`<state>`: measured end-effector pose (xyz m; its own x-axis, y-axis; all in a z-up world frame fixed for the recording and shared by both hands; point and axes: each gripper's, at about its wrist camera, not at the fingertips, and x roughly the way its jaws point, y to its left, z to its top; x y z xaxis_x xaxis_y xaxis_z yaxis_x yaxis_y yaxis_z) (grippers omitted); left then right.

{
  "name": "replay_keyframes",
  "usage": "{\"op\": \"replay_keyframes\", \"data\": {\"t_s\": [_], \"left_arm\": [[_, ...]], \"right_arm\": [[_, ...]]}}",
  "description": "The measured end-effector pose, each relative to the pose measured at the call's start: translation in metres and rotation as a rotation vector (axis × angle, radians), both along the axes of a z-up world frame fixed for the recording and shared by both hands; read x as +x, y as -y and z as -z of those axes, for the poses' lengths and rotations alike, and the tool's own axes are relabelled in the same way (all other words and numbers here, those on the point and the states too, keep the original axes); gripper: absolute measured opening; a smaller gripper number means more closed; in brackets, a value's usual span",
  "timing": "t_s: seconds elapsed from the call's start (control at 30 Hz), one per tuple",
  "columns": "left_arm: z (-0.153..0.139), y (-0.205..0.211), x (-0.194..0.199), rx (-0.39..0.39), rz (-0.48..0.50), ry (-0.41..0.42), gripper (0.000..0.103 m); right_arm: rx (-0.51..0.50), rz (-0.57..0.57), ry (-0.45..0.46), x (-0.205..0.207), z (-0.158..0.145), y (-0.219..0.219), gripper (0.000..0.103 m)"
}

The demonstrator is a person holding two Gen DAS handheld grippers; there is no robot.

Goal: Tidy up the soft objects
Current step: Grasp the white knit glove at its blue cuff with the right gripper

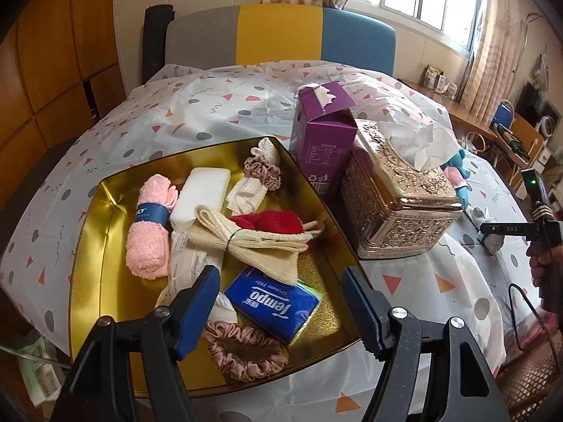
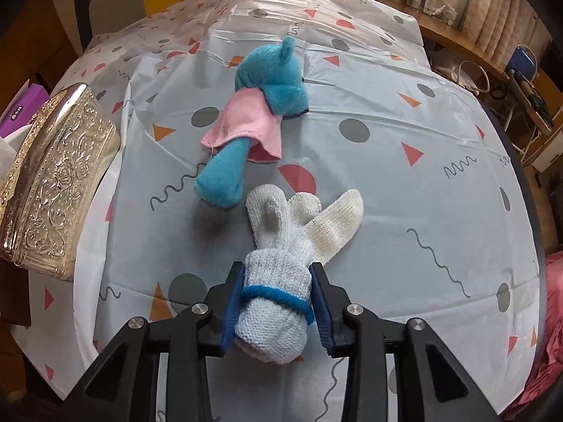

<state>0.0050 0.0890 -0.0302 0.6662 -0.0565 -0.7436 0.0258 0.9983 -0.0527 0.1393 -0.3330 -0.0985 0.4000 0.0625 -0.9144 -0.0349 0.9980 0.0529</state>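
Note:
My right gripper [image 2: 277,274] is shut on a bundled white knitted glove [image 2: 271,320] with a blue cuff band. The glove's fingers splay out over the patterned tablecloth [image 2: 404,183]. Just beyond it lies a blue plush toy [image 2: 271,84] in a pink dress. In the left wrist view my left gripper [image 1: 279,277] stands open over the near part of a gold tray [image 1: 95,263]. The tray holds a pink towel roll [image 1: 147,232], a white block [image 1: 202,190], a cream mesh bag [image 1: 253,242], a red cloth [image 1: 271,219], a blue Tempo tissue pack [image 1: 272,304] and two scrunchies.
An embossed metal tissue box [image 1: 397,193] stands right of the tray, with an opened purple carton [image 1: 323,130] behind it. A grey, yellow and blue chair back [image 1: 278,35] rises past the table's far edge. A cluttered wooden desk [image 1: 468,112] runs along the right.

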Motion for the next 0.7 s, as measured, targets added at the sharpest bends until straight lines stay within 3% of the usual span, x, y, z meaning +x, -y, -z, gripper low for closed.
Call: {"op": "replay_keyframes", "data": {"t_s": [0.13,0.27,0.37,0.7], "left_arm": [[-0.004,0.009,-0.001,-0.001,0.029,0.014,0.072],[-0.007,0.02,-0.002,0.0,0.062,0.019,0.072],[-0.012,0.03,0.002,-0.003,0.093,0.011,0.072],[-0.063,0.091,0.024,-0.023,0.251,0.094,0.072]], "right_arm": [[0.044,0.083,0.016,-0.002,0.002,0.017,0.037],[-0.05,0.134,0.03,0.0,0.001,0.023,0.037],[-0.044,0.162,0.019,0.001,0.002,0.03,0.037],[-0.019,0.171,-0.019,0.002,0.005,0.036,0.043]]}}
